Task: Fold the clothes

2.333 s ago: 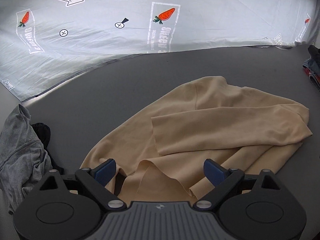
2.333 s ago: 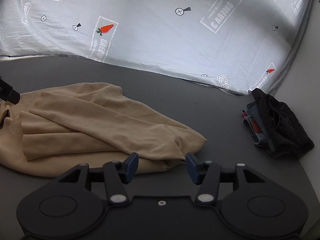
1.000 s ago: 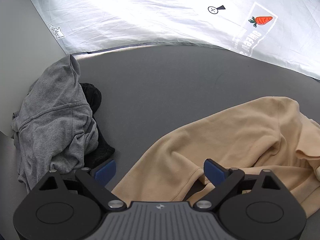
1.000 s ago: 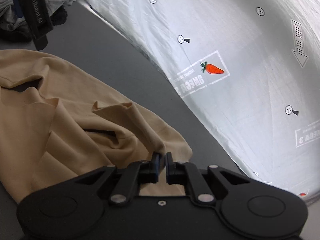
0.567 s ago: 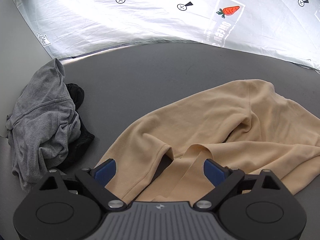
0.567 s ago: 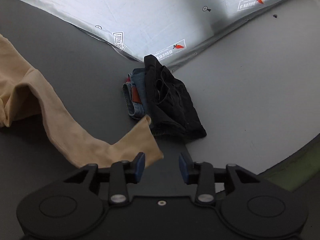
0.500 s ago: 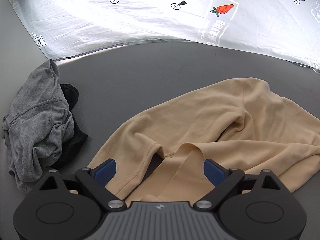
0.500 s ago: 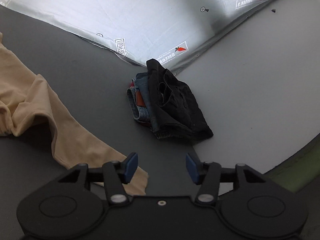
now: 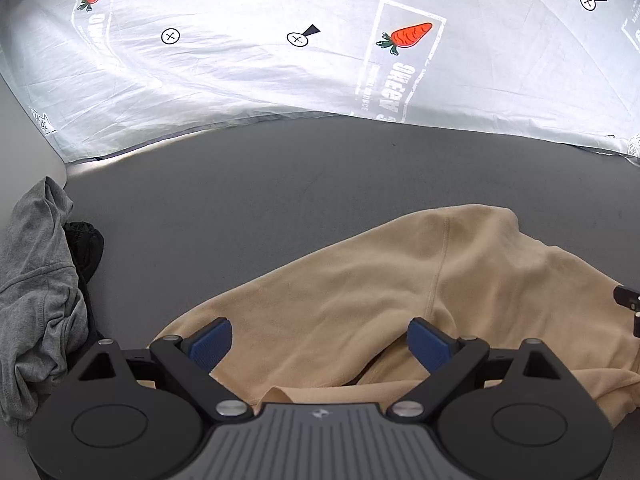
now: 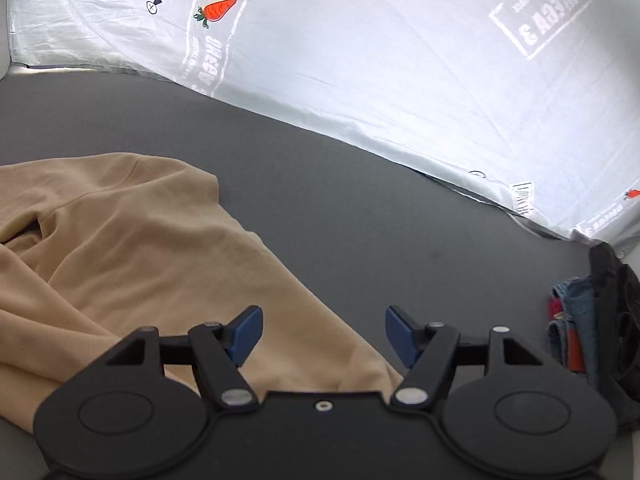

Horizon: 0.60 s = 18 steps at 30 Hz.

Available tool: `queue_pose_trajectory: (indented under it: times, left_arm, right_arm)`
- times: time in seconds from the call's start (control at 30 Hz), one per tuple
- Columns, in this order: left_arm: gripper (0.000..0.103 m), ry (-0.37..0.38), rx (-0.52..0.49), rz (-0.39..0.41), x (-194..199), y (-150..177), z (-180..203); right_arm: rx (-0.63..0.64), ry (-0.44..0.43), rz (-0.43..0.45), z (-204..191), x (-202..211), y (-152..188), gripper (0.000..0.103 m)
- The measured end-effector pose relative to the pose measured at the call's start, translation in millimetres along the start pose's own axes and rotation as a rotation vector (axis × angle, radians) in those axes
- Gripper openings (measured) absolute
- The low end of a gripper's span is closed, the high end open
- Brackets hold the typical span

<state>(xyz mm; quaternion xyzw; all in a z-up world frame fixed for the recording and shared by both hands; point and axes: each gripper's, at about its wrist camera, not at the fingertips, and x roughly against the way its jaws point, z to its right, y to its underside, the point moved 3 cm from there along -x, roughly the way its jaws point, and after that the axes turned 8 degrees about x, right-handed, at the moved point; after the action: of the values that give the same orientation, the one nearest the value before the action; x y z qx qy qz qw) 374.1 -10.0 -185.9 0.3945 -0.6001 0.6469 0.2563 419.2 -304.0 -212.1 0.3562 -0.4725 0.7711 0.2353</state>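
A tan long-sleeved top (image 9: 380, 280) lies rumpled on the dark grey table; it also shows in the right wrist view (image 10: 140, 248). My left gripper (image 9: 320, 342) is open and empty, its blue pads just above the top's near edge. My right gripper (image 10: 322, 334) is open and empty, over the top's right-hand edge. A bit of the right gripper shows at the right edge of the left wrist view (image 9: 628, 304).
A grey garment (image 9: 36, 296) over a black one (image 9: 86, 240) is heaped at the table's left. A stack of jeans and dark clothes (image 10: 592, 320) sits at the right. A white carrot-printed sheet (image 9: 320, 52) hangs behind the table (image 9: 280, 184).
The right gripper let go of the tan sleeve it held a second ago, opened, and swung back to face the top. The left gripper stayed open and moved closer over the top.
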Motion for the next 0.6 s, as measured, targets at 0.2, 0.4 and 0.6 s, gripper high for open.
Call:
queue_pose_trajectory:
  times: [0.2, 0.4, 0.6]
  left_arm:
    - [0.095, -0.013, -0.026, -0.029, -32, -26, 10]
    - [0.095, 0.008, -0.034, -0.045, -43, -38, 11]
    - [0.095, 0.024, -0.040, -0.041, -32, -29, 13]
  right_arm:
    - [-0.060, -0.228, -0.077, 6, -75, -18, 0.028]
    - [0.155, -0.200, 0.015, -47, -11, -11, 0.002]
    - [0.386, -0.407, -0.045, -140, 59, 49, 0.011]
